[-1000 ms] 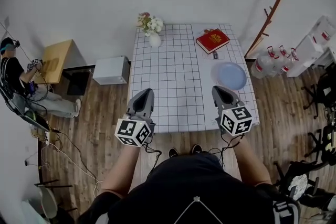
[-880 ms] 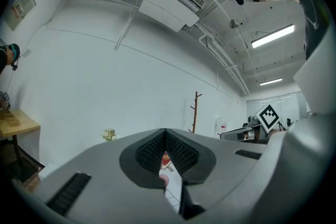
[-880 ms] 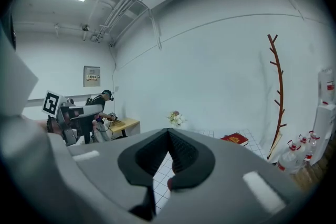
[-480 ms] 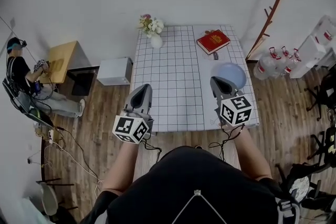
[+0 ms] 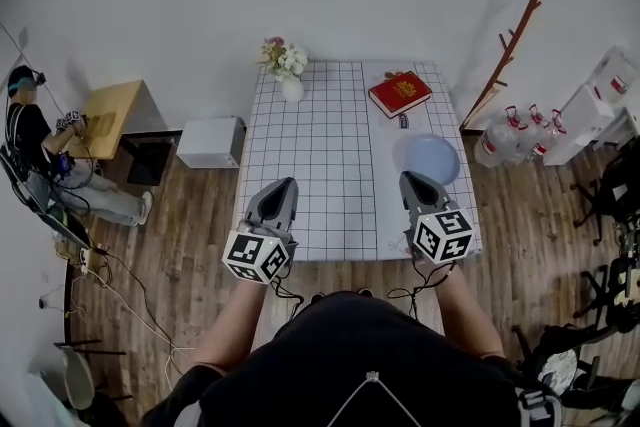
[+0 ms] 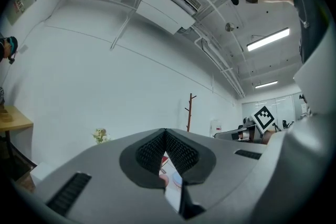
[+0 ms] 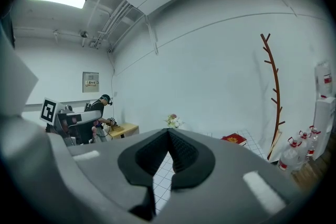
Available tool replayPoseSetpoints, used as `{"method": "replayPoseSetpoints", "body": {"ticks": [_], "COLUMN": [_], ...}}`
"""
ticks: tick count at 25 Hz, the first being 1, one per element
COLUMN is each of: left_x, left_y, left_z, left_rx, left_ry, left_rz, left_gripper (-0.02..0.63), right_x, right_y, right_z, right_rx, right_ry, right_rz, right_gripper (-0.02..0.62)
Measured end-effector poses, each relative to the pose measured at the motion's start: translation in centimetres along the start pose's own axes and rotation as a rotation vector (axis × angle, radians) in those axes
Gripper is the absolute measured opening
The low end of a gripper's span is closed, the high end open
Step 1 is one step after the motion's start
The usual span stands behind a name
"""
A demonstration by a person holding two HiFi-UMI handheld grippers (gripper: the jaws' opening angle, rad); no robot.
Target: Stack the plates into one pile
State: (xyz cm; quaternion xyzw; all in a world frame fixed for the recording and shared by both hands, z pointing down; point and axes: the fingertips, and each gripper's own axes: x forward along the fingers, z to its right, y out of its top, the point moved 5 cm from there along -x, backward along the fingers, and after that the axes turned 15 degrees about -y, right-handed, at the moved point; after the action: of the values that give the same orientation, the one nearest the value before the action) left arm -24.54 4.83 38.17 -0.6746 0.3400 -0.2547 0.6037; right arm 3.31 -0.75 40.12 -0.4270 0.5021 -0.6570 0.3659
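Head view, nearest first: over the near edge of the table (image 5: 320, 165), two hand-held grippers side by side, both pointing toward the far wall. Left hand-held gripper (image 5: 286, 183) clenched on nothing, as confirmed in the left gripper view by ribbed pads meeting at the tips. Right hand-held gripper (image 5: 409, 177) likewise clenched and empty, with pads together in the right gripper view.

Just beyond the right one's tip and slightly to its right, flat on the table near the right edge: the pale blue plate (image 5: 432, 158). Only one disc to be seen there; cannot tell whether more plates lie under it. Round, so no long axis to line up with, and the rim open to approach from the near side. Well apart from the left hand-held gripper, across much of the table's width, so by nearness a job for the right hand. Judged need for the coming move: jaws spread first, then a short reach forward and a shade right to the near rim.

Farther on, a small dark object (image 5: 402, 121), then a red book (image 5: 400, 93) at the far right and a vase of flowers (image 5: 288, 73) at the far left. Beyond the table, a coat stand (image 5: 512, 25) against the wall.
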Motion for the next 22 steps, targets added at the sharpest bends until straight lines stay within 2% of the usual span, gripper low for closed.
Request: {"method": "replayPoseSetpoints", "body": {"ticks": [8, 22], "left_x": [-0.2, -0.1], "left_y": [-0.1, -0.4], "left_z": [-0.5, -0.6], "left_rx": [-0.001, 0.011], "left_ry": [0.033, 0.046], "left_rz": [-0.004, -0.03], "left_gripper": [-0.005, -0.005], "right_x": [0.0, 0.6], "right_y": [-0.6, -0.5], "right_z": [1.5, 1.2], "right_rx": [-0.006, -0.032], "right_ry": [-0.03, -0.017], "right_rz": [-0.019, -0.016], "right_gripper": [0.005, 0.006]}}
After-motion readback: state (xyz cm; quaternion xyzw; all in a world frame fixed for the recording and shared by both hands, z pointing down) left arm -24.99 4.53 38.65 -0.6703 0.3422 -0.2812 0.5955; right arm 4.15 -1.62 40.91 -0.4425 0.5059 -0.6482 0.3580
